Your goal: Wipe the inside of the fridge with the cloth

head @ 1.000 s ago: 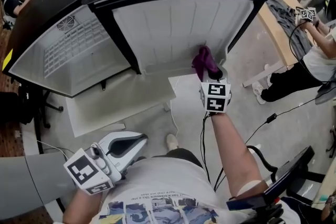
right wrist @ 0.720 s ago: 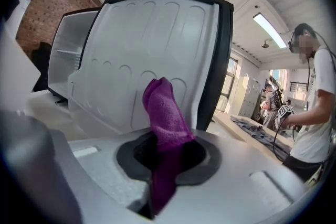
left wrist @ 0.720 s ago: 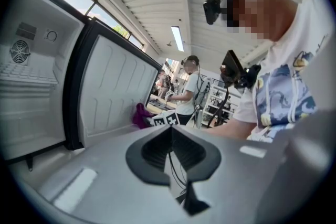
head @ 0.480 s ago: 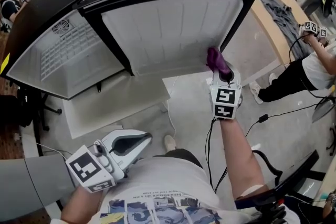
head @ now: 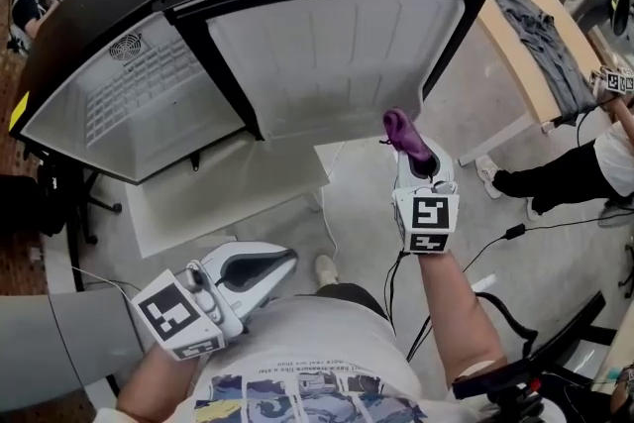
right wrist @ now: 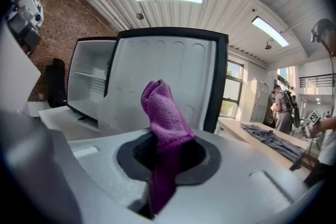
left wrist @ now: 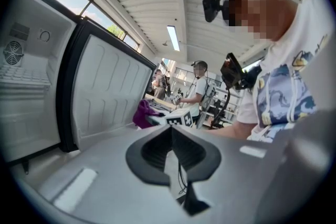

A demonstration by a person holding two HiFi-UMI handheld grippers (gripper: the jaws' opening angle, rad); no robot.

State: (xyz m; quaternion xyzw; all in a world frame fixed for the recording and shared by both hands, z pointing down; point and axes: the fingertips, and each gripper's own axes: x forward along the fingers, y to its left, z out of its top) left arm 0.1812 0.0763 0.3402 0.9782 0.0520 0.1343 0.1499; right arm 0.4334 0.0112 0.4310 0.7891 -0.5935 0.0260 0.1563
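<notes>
Left of the fridge's open door, the white compartment (head: pixel 129 84) shows its wire shelf and round vent. Below the fridge, near the person's shirt, the left gripper (head: pixel 285 261) is held low with its jaws pressed together on nothing, much where it was a second ago. Its own view (left wrist: pixel 170 131) shows the tips meeting. At the fridge's middle stands the ribbed inner door panel (head: pixel 327 45) in its black frame. Just below that panel's lower right corner, the right gripper (head: pixel 416 158) has its jaws clamped on the purple cloth (head: pixel 401 129), whose bunched end sticks up past the tips (right wrist: pixel 163 110). Half a second ago the cloth lay against the panel's lower edge; now it has drawn back and hangs clear of it. Right of the fridge, a grey garment (head: pixel 540 20) lies on a wooden table (head: pixel 510 64)
</notes>
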